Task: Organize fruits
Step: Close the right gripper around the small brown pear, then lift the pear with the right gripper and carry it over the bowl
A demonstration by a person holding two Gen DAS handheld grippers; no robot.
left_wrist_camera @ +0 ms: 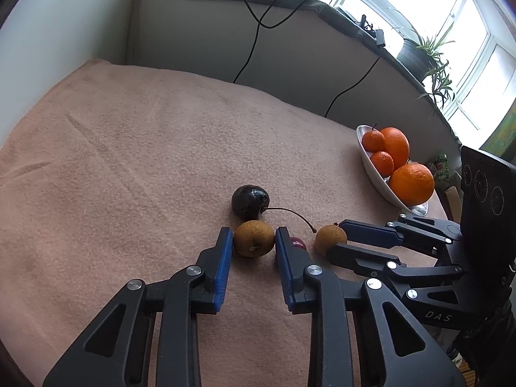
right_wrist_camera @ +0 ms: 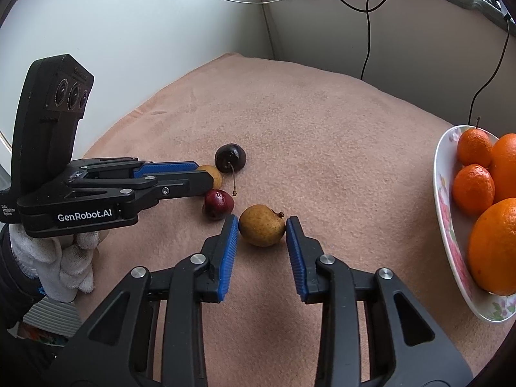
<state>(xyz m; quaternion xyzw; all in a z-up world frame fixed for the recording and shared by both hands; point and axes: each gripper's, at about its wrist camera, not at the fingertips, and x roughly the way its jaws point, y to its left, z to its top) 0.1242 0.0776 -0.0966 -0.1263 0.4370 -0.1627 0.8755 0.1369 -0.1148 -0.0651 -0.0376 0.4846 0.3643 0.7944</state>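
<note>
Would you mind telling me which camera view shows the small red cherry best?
The right wrist view: the red cherry lies in the open beside the left gripper. In the left wrist view only a sliver of it peeks from behind that gripper's blue finger pad.

- Two brown-yellow round fruits on the peach cloth: one (left_wrist_camera: 253, 238), the other (right_wrist_camera: 262, 225) with its dry calyx tip pointing right.
- Dark cherry (right_wrist_camera: 230, 157), stem curving.
- Red cherry (right_wrist_camera: 218, 203) between them.
- Oranges (right_wrist_camera: 495, 245) and mandarins (right_wrist_camera: 472, 189) heaped in the floral dish (right_wrist_camera: 446, 232).

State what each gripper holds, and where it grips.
Left gripper: brown fruit, pinched at its sides. Right gripper: second brown fruit, likewise. Both rest on the cloth.
</note>
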